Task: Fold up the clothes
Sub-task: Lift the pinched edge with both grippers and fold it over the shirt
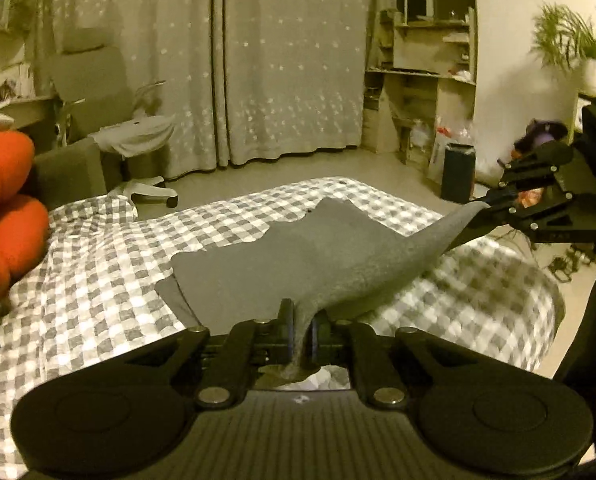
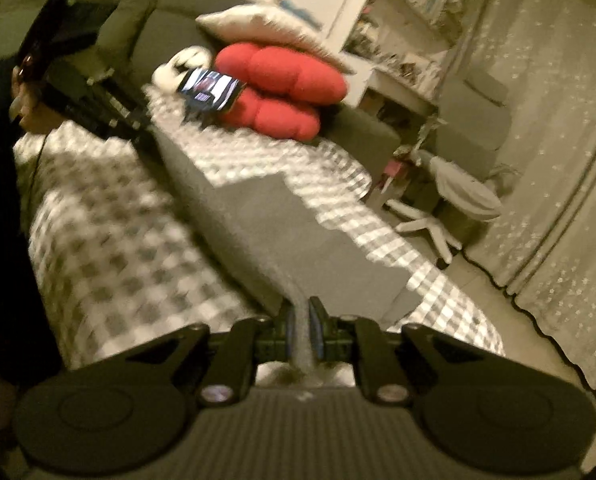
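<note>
Dim, yellowish indoor light fills both fisheye views, whose edges bow and darken at the corners, with the left wrist view fairly sharp but smeared beyond the right tongs [image 1: 493, 200], and the right wrist view motion-blurred throughout.

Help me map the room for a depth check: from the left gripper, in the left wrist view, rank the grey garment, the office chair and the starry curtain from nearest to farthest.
1. Grey garment: clamped in the left gripper, spread over the checked bed.
2. Office chair: beyond the bed, to the left.
3. Starry curtain: along the back wall, behind the chair.
</note>
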`<state>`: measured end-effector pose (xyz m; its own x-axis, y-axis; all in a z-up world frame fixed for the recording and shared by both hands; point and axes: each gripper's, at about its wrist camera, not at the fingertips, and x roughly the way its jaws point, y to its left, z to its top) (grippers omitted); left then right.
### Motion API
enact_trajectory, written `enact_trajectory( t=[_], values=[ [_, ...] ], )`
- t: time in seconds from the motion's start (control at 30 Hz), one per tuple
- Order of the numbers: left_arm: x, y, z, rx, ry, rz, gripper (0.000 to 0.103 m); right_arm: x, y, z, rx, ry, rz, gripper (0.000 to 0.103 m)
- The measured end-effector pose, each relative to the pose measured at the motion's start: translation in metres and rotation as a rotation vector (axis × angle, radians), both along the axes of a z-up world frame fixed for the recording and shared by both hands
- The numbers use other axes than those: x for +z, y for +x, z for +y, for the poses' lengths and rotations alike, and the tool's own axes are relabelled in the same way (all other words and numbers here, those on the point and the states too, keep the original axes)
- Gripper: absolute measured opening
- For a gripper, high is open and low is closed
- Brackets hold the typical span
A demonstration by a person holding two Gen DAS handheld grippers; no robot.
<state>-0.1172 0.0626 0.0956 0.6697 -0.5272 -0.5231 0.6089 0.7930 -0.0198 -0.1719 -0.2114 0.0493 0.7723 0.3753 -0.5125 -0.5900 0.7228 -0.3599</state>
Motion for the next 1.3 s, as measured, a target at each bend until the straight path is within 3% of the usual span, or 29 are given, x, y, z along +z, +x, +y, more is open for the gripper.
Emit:
enact_trajectory(
  t=[0.23, 0.4, 0.6, 0.77, 0.9, 0.97, 1.3],
  values=[
    [0.009, 0.04, -0.003, 0.029, 0.016, 0.016, 0.008, 0.016, 0.033, -0.006, -0.03, 0.066, -0.002, 0.009],
    [0.005, 0.082, -0.003, 0.044, 0.006, 0.082, 0.008, 0.019, 0.074, -0.008, -0.067, 0.101, 0.028, 0.009],
    [-0.013, 0.124, 0.011, 0.058, -0.118, 0.213, 0.008, 0.011, 0.122, -0.02, -0.108, 0.188, 0.137, 0.009],
    [-0.021, 0.135, 0.013, 0.079, -0.159, 0.261, 0.009, 0.005, 0.148, -0.037, -0.139, 0.331, 0.254, 0.011],
    [-0.026, 0.143, 0.015, 0.093, -0.187, 0.292, 0.009, 0.004, 0.16, -0.054, -0.146, 0.439, 0.323, 0.017],
    [-0.026, 0.146, 0.015, 0.094, -0.192, 0.295, 0.009, 0.001, 0.164, -0.057, -0.145, 0.45, 0.337, 0.021],
    [-0.038, 0.166, 0.015, 0.124, -0.184, 0.33, 0.013, -0.018, 0.186, -0.056, -0.163, 0.446, 0.377, 0.021]
  ],
)
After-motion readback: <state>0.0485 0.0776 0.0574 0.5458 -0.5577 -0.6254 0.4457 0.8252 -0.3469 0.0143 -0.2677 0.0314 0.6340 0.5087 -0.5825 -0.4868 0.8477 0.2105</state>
